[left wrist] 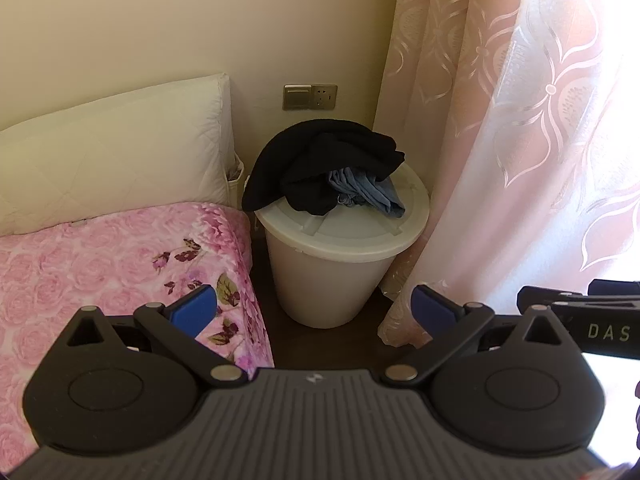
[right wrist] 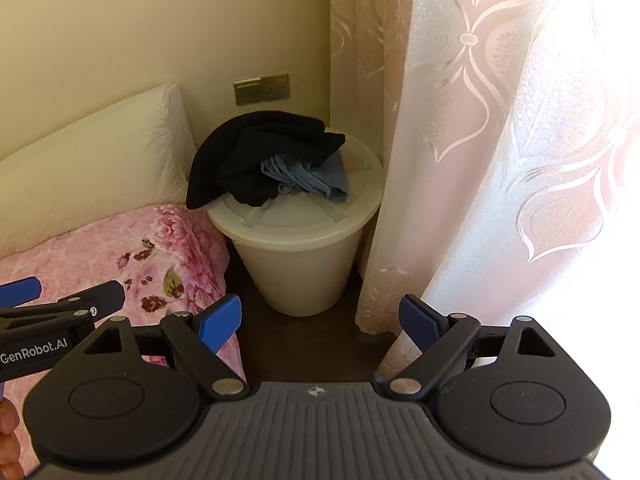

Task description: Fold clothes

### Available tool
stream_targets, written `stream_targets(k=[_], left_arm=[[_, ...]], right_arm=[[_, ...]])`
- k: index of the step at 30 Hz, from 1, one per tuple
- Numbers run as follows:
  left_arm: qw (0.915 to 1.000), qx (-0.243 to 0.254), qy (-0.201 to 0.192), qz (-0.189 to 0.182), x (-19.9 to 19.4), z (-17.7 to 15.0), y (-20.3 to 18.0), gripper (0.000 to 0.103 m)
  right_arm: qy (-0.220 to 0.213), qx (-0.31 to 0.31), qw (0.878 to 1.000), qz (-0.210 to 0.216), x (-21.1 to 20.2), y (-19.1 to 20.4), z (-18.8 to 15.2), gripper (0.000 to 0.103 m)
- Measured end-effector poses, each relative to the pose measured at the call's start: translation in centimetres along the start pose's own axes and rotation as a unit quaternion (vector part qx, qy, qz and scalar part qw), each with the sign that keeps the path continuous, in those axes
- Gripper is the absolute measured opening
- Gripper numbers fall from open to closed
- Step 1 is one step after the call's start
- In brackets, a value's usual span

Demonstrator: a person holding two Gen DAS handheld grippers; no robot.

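A crumpled black garment [left wrist: 320,164] [right wrist: 256,156] lies heaped on the lid of a white bin [left wrist: 340,272] [right wrist: 304,268], with a grey-blue garment [left wrist: 368,192] [right wrist: 308,180] bunched under its right side. My left gripper [left wrist: 314,308] is open and empty, well short of the bin, above the floor beside the bed. My right gripper [right wrist: 320,322] is open and empty, also short of the bin. The left gripper's side shows in the right wrist view [right wrist: 60,308]; the right gripper's side shows in the left wrist view [left wrist: 580,312].
A bed with a pink floral cover [left wrist: 100,272] [right wrist: 100,256] and a white pillow [left wrist: 108,156] [right wrist: 88,160] lies left of the bin. A pink patterned curtain [left wrist: 500,120] [right wrist: 480,140] hangs on the right. A wall socket [left wrist: 310,97] sits above the bin. Dark floor [left wrist: 320,340] lies between bed and curtain.
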State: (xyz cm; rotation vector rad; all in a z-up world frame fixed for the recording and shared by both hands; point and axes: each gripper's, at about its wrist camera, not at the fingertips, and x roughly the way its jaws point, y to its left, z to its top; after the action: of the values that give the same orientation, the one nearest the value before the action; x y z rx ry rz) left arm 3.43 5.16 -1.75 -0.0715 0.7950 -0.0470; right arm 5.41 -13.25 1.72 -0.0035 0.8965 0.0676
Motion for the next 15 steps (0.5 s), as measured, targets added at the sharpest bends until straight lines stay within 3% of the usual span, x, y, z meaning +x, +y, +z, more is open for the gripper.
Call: stream_targets(k=[15], left_arm=[[0.9999, 0.003, 0.01, 0.012, 0.6, 0.6, 2.1, 0.102]], right_arm=[[0.012, 0.006, 1.0, 0.006, 1.4, 1.8, 0.1, 0.089]])
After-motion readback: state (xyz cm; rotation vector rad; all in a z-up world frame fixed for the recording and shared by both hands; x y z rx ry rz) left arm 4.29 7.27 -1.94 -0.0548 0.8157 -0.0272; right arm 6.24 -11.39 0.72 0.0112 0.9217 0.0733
